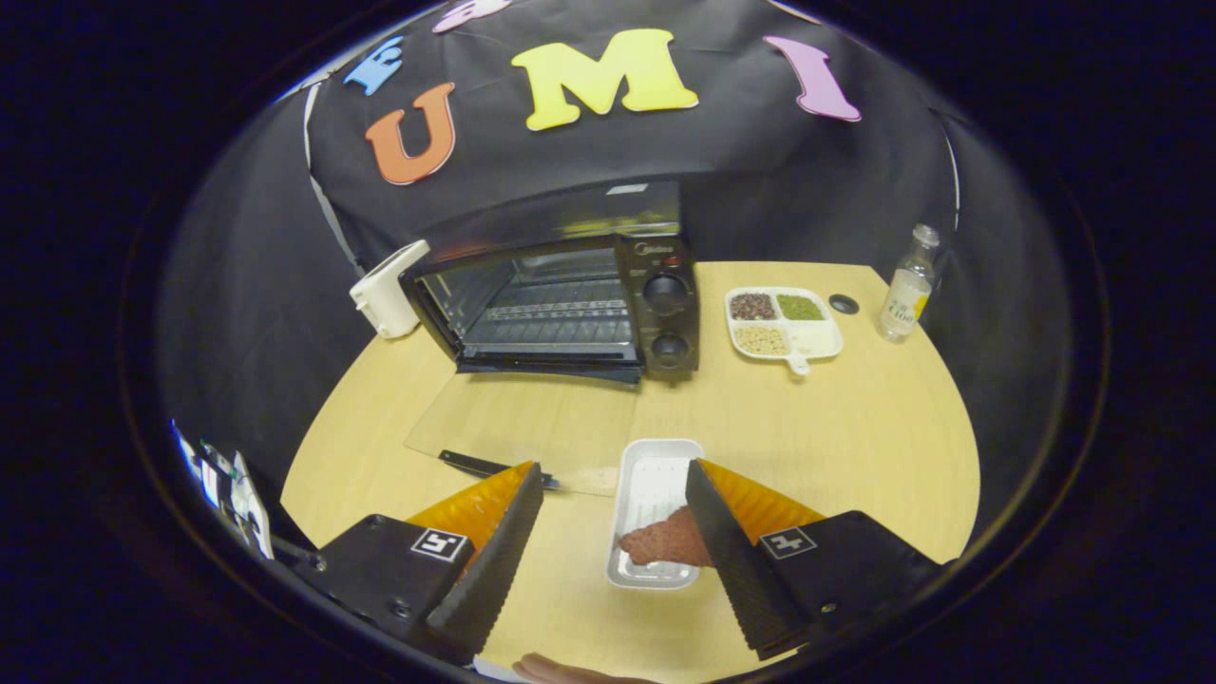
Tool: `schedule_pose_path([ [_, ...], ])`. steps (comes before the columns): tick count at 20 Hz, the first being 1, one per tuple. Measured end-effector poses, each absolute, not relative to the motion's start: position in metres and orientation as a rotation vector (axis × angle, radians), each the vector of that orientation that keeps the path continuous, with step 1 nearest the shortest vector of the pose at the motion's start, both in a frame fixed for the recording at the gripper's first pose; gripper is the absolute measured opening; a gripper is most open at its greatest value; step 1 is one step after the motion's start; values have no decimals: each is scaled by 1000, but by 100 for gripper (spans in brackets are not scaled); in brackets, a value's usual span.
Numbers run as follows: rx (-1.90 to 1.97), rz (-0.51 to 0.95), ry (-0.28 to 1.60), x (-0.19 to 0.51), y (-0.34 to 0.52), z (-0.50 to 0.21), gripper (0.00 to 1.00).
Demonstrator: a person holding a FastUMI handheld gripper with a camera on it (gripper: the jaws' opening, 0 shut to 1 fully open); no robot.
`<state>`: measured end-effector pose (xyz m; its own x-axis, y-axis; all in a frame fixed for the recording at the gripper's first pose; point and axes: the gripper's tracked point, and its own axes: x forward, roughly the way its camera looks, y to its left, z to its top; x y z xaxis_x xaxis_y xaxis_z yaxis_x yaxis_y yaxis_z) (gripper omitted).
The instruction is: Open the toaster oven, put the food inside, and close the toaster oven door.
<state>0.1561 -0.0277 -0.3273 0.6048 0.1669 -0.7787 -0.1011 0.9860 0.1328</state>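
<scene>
At the left of the table, a white boxy thing (388,290) stands just beside the toaster oven (560,294). The oven sits in the upper middle of the picture with its glass door (518,427) already folded flat onto the table toward us, the black handle (489,467) at its near edge and the wire rack (551,323) bare inside.

Lower down, the gripper (613,480) is spread wide and holds nothing. Its left finger lies over the door handle's end, and the right one overlaps the right rim of a shallow white tray (651,484) that sits between the fingers, nearer the right. On the tray's near end lies a flat reddish-brown slice of food (665,543), partly hidden by that finger.

I'd judge the tray light, thin and stiff enough to lift by one edge, but smooth, so it may slip or tip with the food weighting one end. The slice itself looks soft; better to pinch the tray's long rim near the food than the food.

Further right sit a divided dish (785,325) of grains, a small dark cap (843,304) and a clear bottle (907,285), well apart from the tray.
</scene>
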Motion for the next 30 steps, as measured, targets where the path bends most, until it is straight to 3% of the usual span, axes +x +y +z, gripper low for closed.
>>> schedule_pose_path([
  [12,235,322,1098,125,-99,-340,92],
  [18,393,381,1192,128,-105,-372,79],
  [20,449,392,1219,128,-100,-381,72],
  [22,484,416,1240,124,-95,-387,59],
  [25,511,394,1244,121,-98,-388,23],
  [27,505,406,1230,116,-94,-381,14],
  [30,452,403,1176,108,-90,-362,10],
])
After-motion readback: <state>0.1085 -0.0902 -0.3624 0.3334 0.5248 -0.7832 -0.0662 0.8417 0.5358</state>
